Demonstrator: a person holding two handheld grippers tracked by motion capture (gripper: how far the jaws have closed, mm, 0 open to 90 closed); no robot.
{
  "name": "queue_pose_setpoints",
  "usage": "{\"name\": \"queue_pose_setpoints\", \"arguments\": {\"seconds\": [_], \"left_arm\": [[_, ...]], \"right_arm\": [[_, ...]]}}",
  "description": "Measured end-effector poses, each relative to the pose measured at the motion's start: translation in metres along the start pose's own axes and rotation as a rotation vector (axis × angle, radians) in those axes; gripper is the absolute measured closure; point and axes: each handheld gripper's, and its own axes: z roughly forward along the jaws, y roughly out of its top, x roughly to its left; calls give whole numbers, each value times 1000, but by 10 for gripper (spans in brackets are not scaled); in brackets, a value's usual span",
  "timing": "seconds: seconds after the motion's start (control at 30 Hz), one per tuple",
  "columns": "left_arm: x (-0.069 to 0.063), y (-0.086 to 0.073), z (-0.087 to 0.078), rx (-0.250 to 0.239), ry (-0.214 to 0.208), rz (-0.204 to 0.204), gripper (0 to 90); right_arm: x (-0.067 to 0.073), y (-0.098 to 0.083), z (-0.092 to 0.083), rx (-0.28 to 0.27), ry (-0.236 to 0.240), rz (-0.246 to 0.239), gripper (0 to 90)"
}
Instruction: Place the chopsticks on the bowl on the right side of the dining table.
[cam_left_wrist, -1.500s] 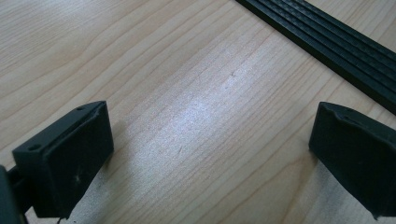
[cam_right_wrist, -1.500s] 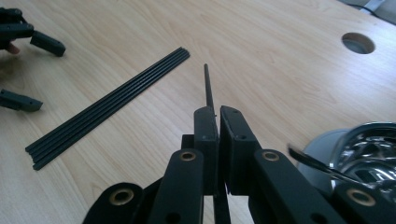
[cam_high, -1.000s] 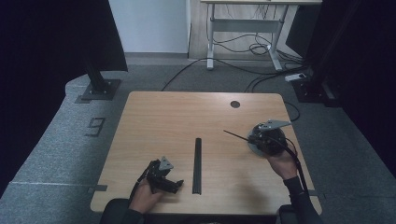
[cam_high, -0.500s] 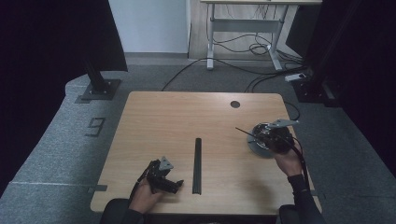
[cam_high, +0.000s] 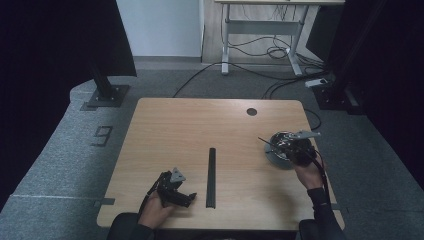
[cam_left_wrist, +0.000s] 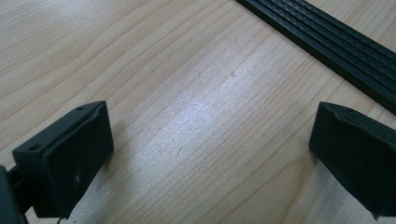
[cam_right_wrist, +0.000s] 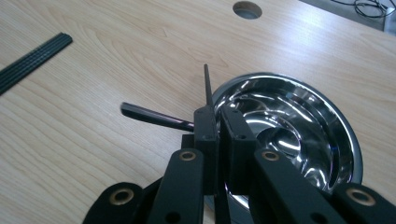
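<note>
Chopsticks (cam_right_wrist: 154, 115) clenched in right tongs (cam_right_wrist: 218, 122) over steel bowl (cam_right_wrist: 299, 126); left tongs (cam_left_wrist: 210, 154) released beside black strip (cam_left_wrist: 327, 42).

From my seat the high view looks dim and soft: black curtains swallow both sides, and only the pale wall at the back gives any brightness. The table (cam_high: 190, 130) is evenly lit, with faint shadows. In the left gripper view a whitish sheen lies across the wood grain, and the near jaws blur slightly. In the right gripper view the steel bowl (cam_right_wrist: 299, 126) throws hard glare and mirrored streaks; the near linkage is out of focus.
</note>
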Motion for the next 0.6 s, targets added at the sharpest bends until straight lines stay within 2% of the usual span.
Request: {"name": "queue_pose_setpoints", "arguments": {"seconds": [0.6], "left_arm": [[0, 0, 0, 3, 0, 2, 0]], "right_arm": [[-9, -20, 19, 12, -14, 39, 859]]}}
